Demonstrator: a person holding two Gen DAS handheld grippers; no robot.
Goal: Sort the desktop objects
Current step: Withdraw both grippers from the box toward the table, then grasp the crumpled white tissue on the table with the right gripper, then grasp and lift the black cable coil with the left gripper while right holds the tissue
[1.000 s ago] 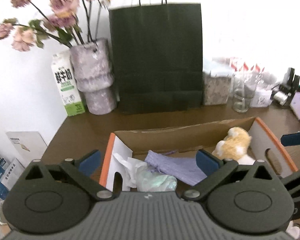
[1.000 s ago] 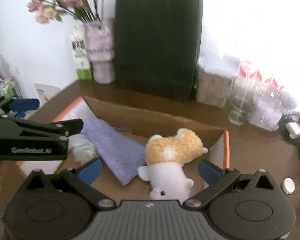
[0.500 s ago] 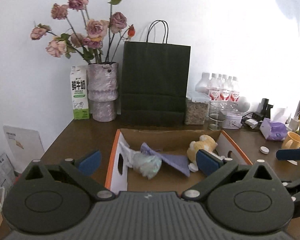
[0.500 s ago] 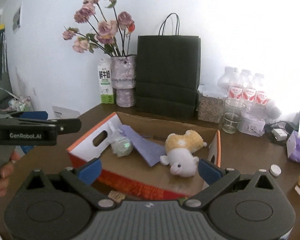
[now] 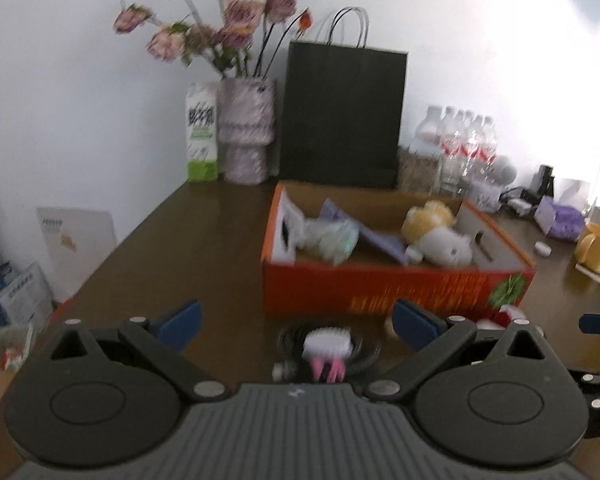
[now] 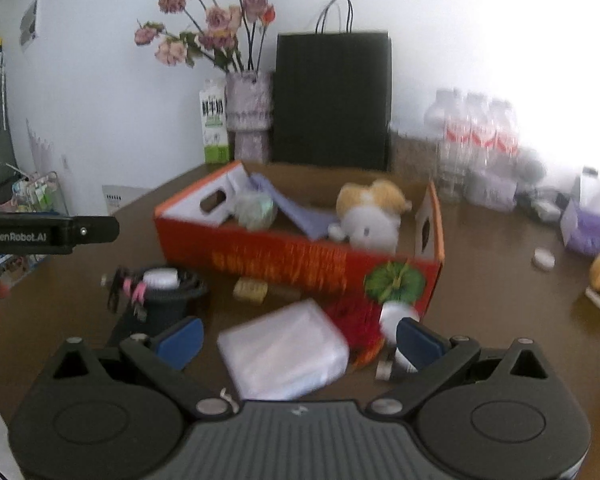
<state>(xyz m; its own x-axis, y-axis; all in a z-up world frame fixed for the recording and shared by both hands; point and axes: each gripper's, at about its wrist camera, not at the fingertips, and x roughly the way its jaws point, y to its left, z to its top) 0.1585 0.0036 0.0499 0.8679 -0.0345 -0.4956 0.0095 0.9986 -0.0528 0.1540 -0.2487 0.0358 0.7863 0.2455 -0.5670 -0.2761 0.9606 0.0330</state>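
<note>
While both grippers (image 5: pixel 296 322) (image 6: pixel 298 338) gape empty, orange box (image 6: pixel 300 258) holds plush toy (image 6: pixel 370 216) — clear packet (image 6: pixel 284 350) nearby.

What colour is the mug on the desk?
Yellow; the mug shows best in the left wrist view, right of the box.

You're in a lived-in home or small office corner: a brown table (image 5: pixel 204 240) against a white wall, with dried flowers (image 5: pixel 220 32), a milk carton (image 5: pixel 201 138), water bottles (image 5: pixel 460 136) and a mug (image 5: pixel 594 248).
</note>
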